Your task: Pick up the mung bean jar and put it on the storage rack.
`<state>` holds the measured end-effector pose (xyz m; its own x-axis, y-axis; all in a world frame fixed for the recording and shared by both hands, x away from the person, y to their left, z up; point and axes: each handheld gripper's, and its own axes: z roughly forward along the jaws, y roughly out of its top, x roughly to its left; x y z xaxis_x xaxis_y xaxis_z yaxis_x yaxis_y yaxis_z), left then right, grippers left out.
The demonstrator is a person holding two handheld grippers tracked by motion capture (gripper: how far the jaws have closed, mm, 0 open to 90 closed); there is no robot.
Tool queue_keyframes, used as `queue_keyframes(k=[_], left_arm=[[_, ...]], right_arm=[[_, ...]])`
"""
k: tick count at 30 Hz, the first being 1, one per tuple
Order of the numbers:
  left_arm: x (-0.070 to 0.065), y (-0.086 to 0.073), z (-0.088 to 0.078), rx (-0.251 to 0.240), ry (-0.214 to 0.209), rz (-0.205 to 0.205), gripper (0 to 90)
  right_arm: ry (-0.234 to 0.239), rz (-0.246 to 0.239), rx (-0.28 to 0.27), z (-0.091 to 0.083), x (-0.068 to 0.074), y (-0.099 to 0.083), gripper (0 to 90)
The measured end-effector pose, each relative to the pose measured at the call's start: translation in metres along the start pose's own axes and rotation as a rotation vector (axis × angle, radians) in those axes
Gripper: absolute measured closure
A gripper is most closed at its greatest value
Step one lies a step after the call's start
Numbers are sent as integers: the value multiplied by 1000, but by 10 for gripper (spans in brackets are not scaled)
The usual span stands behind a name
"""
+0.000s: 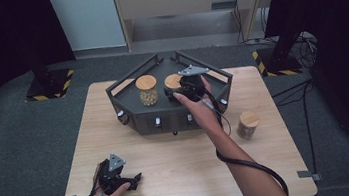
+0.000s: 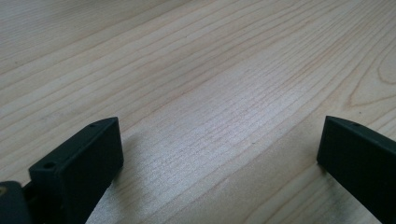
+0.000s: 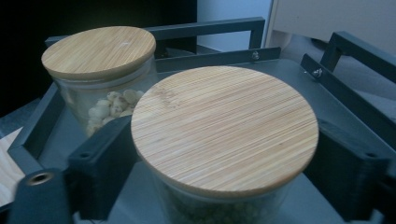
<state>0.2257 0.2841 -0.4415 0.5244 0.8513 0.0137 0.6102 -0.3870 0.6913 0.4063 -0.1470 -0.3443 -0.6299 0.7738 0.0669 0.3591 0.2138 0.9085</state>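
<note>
Jar (image 3: pixel 224 135) stands in the dark tray (image 3: pixel 327 93) between the right tool's (image 1: pixel 182 93) released jaws, its contents blurred under the wooden lid. Left tool (image 1: pixel 122 181) rests released on the bench (image 2: pixel 210 70); no writing is readable.

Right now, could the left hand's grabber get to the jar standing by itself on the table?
Probably not without moving a lot. The left gripper rests at the table's near left, while the lone jar stands on the right side. The person's right forearm stretches across the space between them, so it would likely block the way.

Soft overhead light on the table (image 1: pixel 170 159) (dark surroundings), gripper views slightly blurred near edges
</note>
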Motion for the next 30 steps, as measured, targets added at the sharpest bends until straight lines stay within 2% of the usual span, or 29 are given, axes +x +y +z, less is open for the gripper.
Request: queue_keyframes(k=[6,14,21,26,30], left_arm=[[0,0,0,-1,1,-2,0],[0,0,0,0,1,-1,0],[0,0,0,0,2,-1,0],[-1,0,0,-2,2,-3,0],[-1,0,0,-1,2,-3,0]], right_arm=[[-4,-24,5,-6,1,0,42],[-4,-63,8,-16,0,1,22],[4,-59,7,-27,-6,2,18],[35,-33,12,-32,-11,2,16],[36,-49,18,-38,-12,2,16]])
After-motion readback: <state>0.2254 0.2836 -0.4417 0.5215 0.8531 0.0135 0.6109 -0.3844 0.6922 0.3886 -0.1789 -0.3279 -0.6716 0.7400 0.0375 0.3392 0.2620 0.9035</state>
